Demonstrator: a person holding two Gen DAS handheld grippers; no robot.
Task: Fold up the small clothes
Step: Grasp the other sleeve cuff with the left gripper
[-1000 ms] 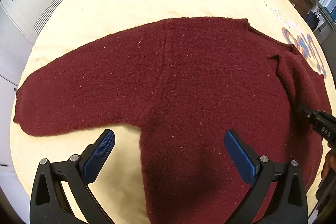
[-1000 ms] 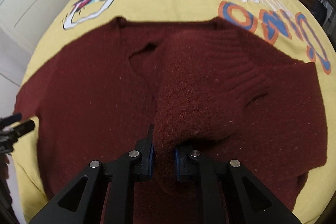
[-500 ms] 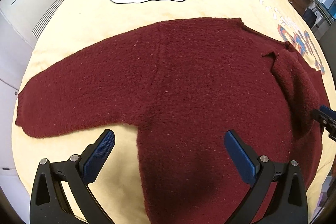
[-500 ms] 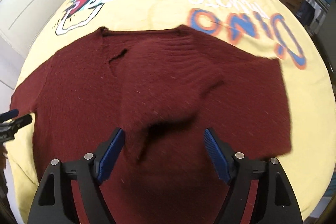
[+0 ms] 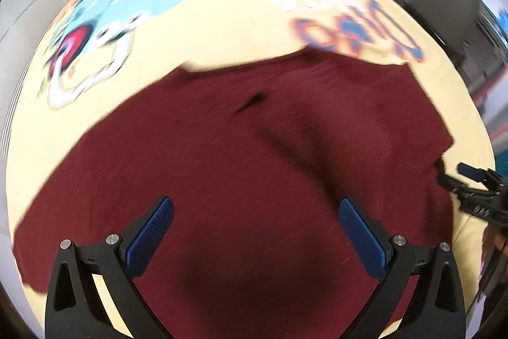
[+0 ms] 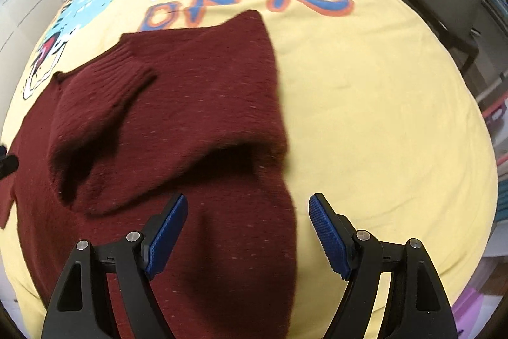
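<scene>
Yellow dinosaur-print cloth (image 6: 365,84) covers table. Maroon sweater (image 6: 190,104) lies on it, one sleeve (image 6: 104,104) folded over body. Left hand-held gripper (image 5: 255,237) spread above sweater; right hand-held gripper (image 6: 247,231) spread, empty, over its edge.

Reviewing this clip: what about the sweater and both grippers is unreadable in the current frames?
- Sweater hem: cut off by the bottom edge in both wrist views.
- Sweater's left sleeve end: left wrist view, motion blur smears it.
- Folded-over sleeve: covers whatever lies beneath, right wrist view.
- Right gripper in the left wrist view: only a tip at the frame edge.
- Left gripper and right gripper: open, empty.
</scene>
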